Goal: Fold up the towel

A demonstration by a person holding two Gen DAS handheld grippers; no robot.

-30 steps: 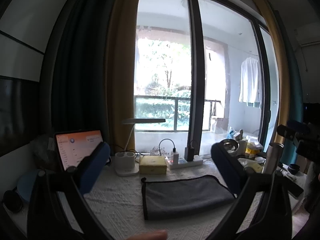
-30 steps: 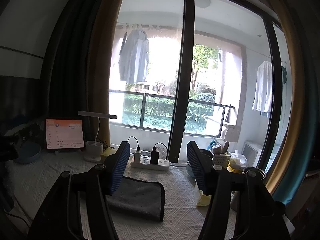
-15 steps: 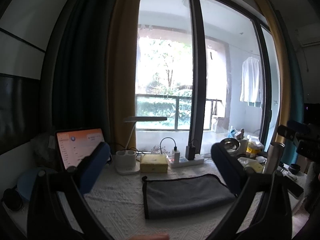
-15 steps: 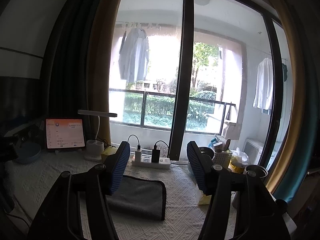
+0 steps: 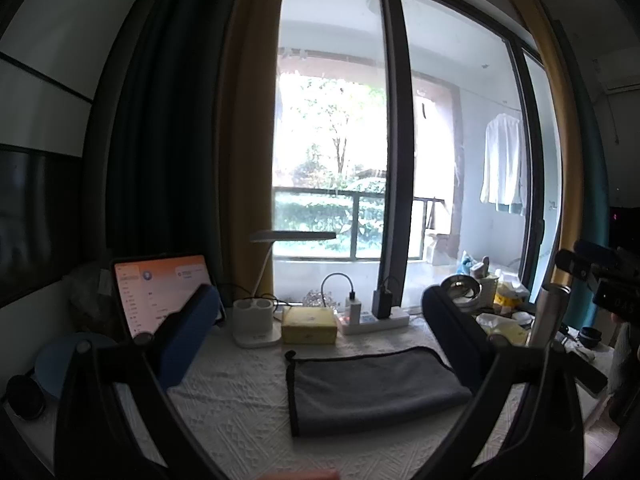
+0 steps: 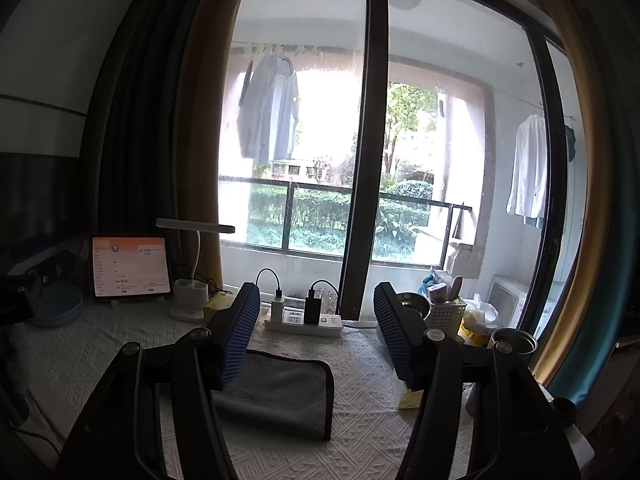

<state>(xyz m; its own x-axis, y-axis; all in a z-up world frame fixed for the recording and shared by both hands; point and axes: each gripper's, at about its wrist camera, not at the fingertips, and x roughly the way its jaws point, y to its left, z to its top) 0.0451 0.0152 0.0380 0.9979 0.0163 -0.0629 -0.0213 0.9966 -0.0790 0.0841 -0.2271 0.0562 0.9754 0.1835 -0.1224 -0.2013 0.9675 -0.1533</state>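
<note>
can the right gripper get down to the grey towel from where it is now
Probably yes: the right gripper is open above the folded grey towel on the white textured tablecloth, with nothing between them.

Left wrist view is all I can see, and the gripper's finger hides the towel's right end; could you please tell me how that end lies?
Observer: In the right wrist view the towel ends in a straight, dark-bound edge lying flat on the tablecloth.
Operator: Thank you. Is the right gripper holding it?
Observer: No. The right gripper is open and holds nothing; the towel shows between its fingers.
</note>
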